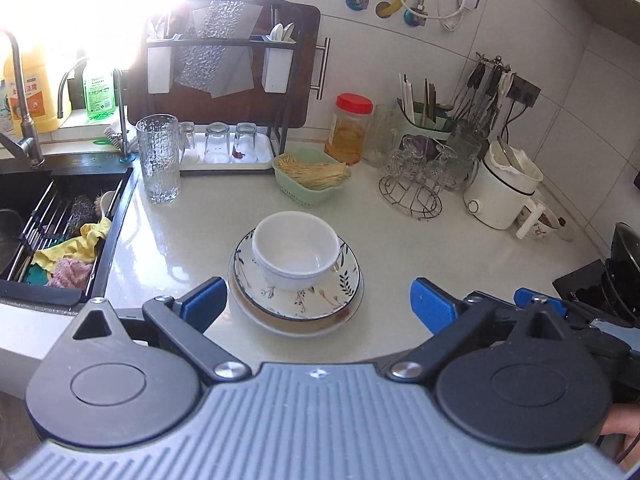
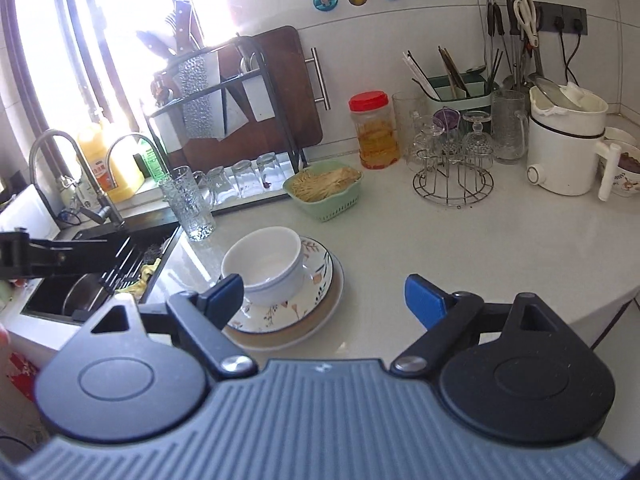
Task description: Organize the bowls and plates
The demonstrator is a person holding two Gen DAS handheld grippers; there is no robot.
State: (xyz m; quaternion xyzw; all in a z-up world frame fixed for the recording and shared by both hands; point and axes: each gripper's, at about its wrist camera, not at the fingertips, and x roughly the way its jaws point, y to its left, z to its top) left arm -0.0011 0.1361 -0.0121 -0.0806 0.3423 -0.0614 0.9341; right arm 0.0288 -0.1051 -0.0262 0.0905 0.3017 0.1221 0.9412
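Observation:
Two nested white bowls (image 1: 294, 250) stand on a leaf-patterned plate (image 1: 320, 300), which lies on a plain brown-rimmed plate (image 1: 280, 326) on the white counter. The stack also shows in the right wrist view, bowls (image 2: 266, 266) on the patterned plate (image 2: 280, 314). My left gripper (image 1: 318, 306) is open and empty, just in front of the stack, its fingers wider than the plates. My right gripper (image 2: 324, 300) is open and empty, to the right of the stack, its left finger over the plate's near edge.
A black sink (image 1: 52, 216) with cloths lies left. A tall glass (image 1: 158, 158), a green basket of noodles (image 1: 310, 174), a red-lidded jar (image 1: 350, 128), a wire glass rack (image 1: 416, 184) and a white kettle (image 1: 502, 192) stand behind the stack. A dish rack (image 1: 224, 80) is at the back.

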